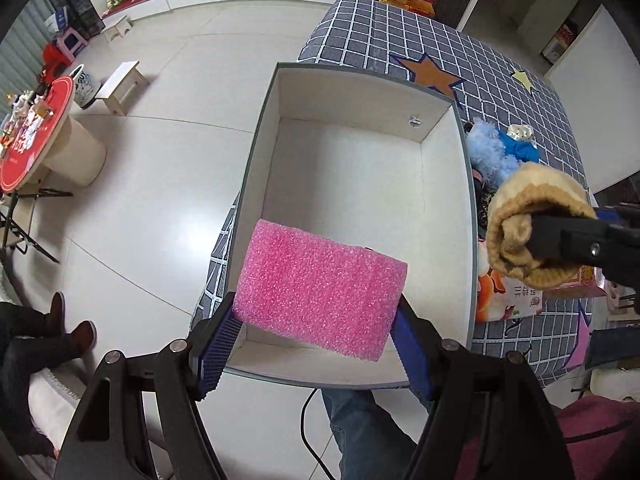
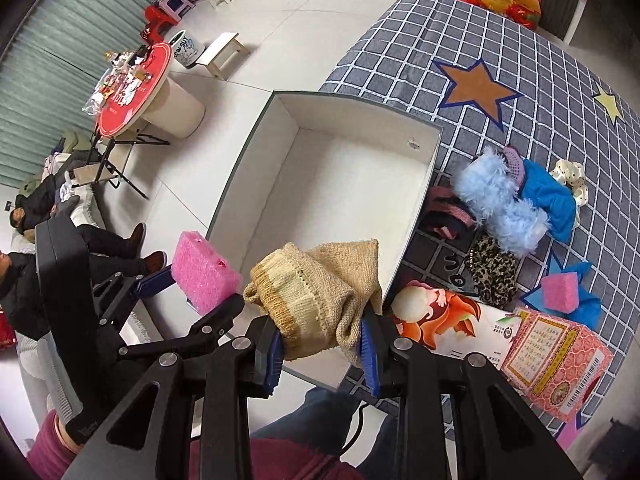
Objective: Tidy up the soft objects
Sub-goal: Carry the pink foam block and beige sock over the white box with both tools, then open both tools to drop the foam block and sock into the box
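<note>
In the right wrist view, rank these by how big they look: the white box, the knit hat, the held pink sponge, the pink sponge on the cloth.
1. White box
2. Knit hat, though it sits close to the camera, which inflates it
3. Held pink sponge
4. Pink sponge on the cloth, farther off, so possibly the same real size

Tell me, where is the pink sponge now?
The pink sponge is clamped in the left claw, above the near left corner of the white box. The knitted hat hangs beside it in the right claw.
</note>
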Motion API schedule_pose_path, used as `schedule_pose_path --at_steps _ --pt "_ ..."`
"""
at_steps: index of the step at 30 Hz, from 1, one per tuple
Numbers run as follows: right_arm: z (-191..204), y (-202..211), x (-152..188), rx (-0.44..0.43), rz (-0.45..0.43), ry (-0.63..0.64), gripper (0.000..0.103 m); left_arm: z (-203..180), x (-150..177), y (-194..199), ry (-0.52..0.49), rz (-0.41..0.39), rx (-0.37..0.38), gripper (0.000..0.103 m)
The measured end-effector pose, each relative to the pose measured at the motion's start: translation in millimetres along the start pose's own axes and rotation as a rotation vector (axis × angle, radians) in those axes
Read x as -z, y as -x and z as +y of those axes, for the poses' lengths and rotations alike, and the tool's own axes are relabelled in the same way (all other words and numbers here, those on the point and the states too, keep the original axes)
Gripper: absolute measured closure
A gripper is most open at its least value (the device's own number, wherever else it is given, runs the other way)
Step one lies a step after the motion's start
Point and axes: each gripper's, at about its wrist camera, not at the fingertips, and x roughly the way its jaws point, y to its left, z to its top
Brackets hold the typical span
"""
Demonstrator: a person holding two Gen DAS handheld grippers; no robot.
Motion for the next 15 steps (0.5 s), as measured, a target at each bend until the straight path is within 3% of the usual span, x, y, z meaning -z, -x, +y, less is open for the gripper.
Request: schedule_pose_path --at_steps 15 --pt "4.4 -10.9 -3.5 -0.013 0.038 0.02 0.07 1.1 -5.8 -8.2 -0.009 0.023 -0.008 0.027"
